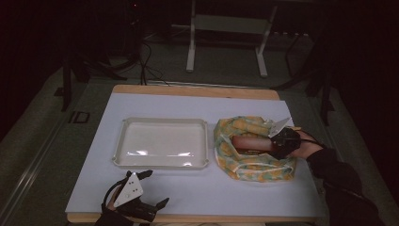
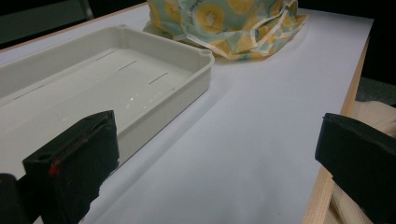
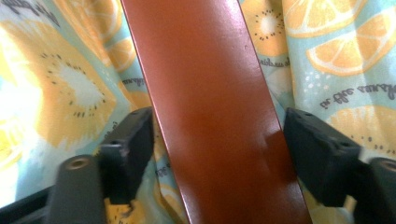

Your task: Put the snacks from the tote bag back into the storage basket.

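Reddish-brown sausage (image 3: 215,116), perhaps touched, sits between the right gripper's (image 3: 217,154) parted jaws; left gripper (image 2: 210,158) gapes.

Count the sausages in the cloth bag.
1: a sausage lies in the fruit-print bag right of the tray, between the right hand-held gripper's jaws. More may be hidden under the folds.

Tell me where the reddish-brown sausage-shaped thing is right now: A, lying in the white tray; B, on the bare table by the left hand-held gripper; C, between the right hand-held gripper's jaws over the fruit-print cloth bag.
C: the reddish-brown piece runs between the black jaws of the right hand-held gripper, over the fruit-print cloth bag, though whether they pinch it is unclear.
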